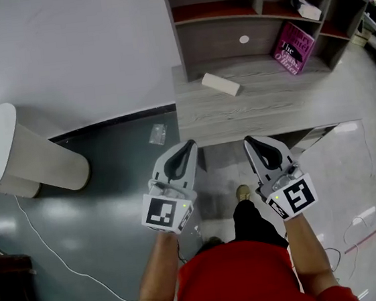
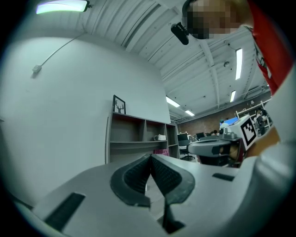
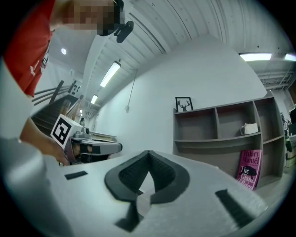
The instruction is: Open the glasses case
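Glasses case (image 1: pixel 221 84) lies on the desk (image 1: pixel 271 106), with left gripper (image 1: pixel 190 142) and right gripper (image 1: pixel 247 140) both closed, empty.

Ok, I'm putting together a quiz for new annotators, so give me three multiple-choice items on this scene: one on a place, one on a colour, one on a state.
1. Where does the cream case lie?
A. on the desk
B. on the floor
C. between a gripper's jaws

2. What colour is the book leaning in the shelf unit?
A. green
B. pink
C. black

3. How do the jaws of the left gripper and the right gripper stand?
A. both wide apart
B. both shut, nothing between them
C. both shut on the case

Answers:
1 A: the head view shows it flat on the wood top.
2 B: its cover is pink.
3 B: in each gripper view the pads meet at the tips around nothing.
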A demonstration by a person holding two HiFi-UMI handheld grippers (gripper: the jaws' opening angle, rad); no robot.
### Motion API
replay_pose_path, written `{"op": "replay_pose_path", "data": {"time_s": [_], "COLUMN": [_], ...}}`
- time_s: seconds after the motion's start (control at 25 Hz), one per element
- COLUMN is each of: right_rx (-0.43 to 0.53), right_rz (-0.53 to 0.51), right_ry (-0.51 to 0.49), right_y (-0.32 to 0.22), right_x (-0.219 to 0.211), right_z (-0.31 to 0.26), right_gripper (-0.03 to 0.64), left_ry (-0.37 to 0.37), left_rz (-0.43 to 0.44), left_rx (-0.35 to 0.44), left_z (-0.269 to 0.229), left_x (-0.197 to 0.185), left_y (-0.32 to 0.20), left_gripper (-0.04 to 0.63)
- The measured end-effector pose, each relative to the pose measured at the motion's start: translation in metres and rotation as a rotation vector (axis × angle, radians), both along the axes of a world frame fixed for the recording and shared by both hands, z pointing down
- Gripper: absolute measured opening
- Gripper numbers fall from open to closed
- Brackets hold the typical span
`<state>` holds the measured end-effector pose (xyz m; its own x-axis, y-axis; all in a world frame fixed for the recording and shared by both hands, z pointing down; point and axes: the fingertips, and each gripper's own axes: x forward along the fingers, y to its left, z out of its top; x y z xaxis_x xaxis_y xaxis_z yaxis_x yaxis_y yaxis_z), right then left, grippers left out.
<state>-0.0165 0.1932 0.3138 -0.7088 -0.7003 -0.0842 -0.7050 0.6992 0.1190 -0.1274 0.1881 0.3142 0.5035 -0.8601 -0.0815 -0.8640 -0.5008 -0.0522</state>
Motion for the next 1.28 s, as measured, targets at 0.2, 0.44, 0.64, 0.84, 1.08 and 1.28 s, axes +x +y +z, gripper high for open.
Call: {"op": "replay_pose_path", "data": {"time_s": [0.2,0.44,0.64,0.84,1.08,1.28], "right_rx": [0.009,-0.017,-0.024,-0.060,-0.075,-0.098], "right_rz": [-0.036,-0.087,-0.135,-0.147,-0.124,-0.082], "right_ry": [0.003,0.004,0.010,0.023,0.041,0.075], "right_y": [-0.070,-0.149,-0.197,-0.235,-0.271,-0.297], "right_x": [0.016,0.046,0.060,0.060,0.056,0.046], "right_z": [0.002,0.013,0.017,0.025,0.042,0.061], "right_gripper": [0.005,0.005,0.005,0.005,0.005,0.005], "left_ry": [-0.027,-0.051,-0.057,-0.082,-0.114,-0.143], "left_rz": [-0.028,-0.088,-0.146,-0.156,-0.129,-0.098], "left_rx": [-0.011,-0.044,-0.061,-0.097,-0.143,-0.197], "left_z": [0.007,0.021,0.031,0.047,0.077,0.108], "left_x": [0.017,0.042,0.052,0.054,0.052,0.044], "left_y": [-0.067,-0.142,-0.185,-0.222,-0.263,-0.297], "left_gripper": [0.011,0.011,0.011,0.011,0.011,0.011]}}
